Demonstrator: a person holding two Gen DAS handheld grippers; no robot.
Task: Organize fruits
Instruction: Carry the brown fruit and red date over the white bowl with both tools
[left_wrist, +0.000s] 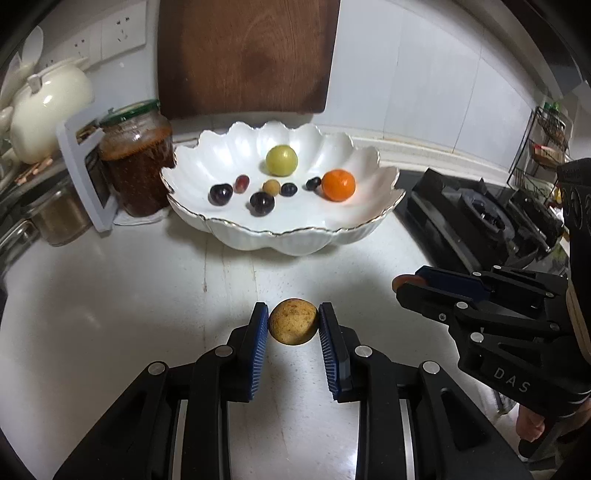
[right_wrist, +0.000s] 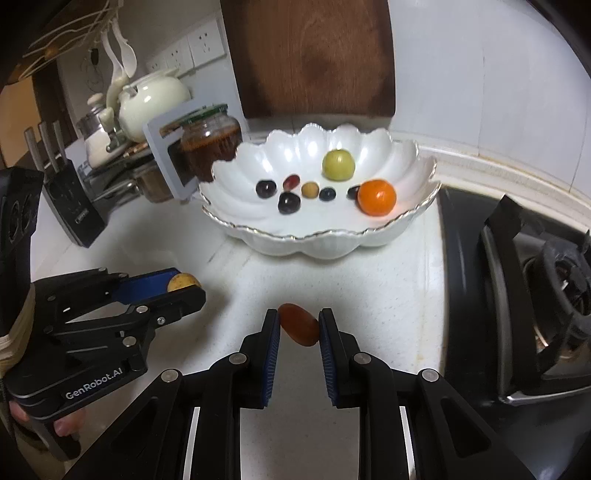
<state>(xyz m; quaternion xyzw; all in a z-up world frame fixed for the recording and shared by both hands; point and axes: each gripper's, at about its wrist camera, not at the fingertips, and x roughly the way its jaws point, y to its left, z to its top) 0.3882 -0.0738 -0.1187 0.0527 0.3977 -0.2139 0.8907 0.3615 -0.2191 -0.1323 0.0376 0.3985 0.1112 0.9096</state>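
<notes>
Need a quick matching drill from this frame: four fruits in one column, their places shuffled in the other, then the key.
Things:
1. speckled tan round fruit
2. reddish-brown oval fruit
3. round orange tangerine
4. round yellow-green fruit

Places:
A. back of the scalloped white ceramic bowl
B. gripped in the right tool
C. right side of the bowl
D. gripped in the left tool

Pairs: 1-D, 2-B, 3-C, 4-A
</notes>
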